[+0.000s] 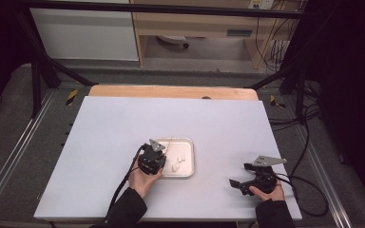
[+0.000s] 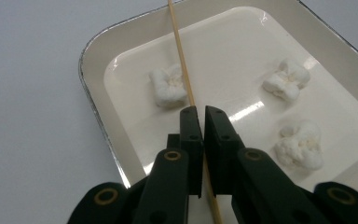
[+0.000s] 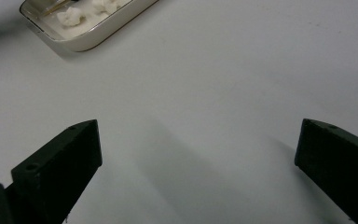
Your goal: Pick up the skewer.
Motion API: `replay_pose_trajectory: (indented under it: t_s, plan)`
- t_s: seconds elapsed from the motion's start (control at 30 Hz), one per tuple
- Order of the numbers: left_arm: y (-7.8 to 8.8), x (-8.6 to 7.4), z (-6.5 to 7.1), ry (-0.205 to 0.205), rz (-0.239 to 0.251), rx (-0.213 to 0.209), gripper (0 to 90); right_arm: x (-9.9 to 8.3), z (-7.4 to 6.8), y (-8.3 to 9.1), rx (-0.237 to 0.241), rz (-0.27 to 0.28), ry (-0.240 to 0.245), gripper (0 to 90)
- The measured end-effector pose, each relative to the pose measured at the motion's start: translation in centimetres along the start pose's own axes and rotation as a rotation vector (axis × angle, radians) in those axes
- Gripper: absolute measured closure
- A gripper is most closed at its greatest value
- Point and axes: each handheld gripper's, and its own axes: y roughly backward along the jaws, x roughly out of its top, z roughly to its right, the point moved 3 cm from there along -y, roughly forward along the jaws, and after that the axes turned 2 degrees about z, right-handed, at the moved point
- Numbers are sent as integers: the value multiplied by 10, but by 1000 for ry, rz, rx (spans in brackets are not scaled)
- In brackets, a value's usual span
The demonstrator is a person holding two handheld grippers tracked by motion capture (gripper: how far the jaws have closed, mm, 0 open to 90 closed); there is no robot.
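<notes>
The left gripper (image 2: 201,116) is pinching a thin wooden skewer (image 2: 182,56) over the white tray (image 2: 93,98), beside a marshmallow (image 2: 167,88). It should be keeping that grip firm while lifting. The right gripper (image 3: 198,154) is resting wide open, well apart.

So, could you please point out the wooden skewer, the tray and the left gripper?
wooden skewer (image 2: 181,51), left gripper view, its bare shaft.
tray (image 2: 89,95), left gripper view, its left rim.
left gripper (image 2: 201,122), left gripper view, between its fingertips.
</notes>
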Motion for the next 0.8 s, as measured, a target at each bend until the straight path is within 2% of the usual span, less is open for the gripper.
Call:
replay_pose_trajectory:
  t_s: [0.17, 0.43, 0.63, 0.8]
  plan:
    - [0, -1, -1, 18, 11, 19, 887, 0, 0, 0, -1, 0, 2, 11]
    - [6, -1, -5, 31, 56, -8, 889, 0, 0, 0, -1, -1, 2, 11]
    - [15, 0, -8, 2, 74, -40, 889, 0, 0, -1, 1, 2, 4, 11]
    - [22, -2, -13, -52, 67, -61, 889, 2, -1, -1, 0, 0, 12, 7]
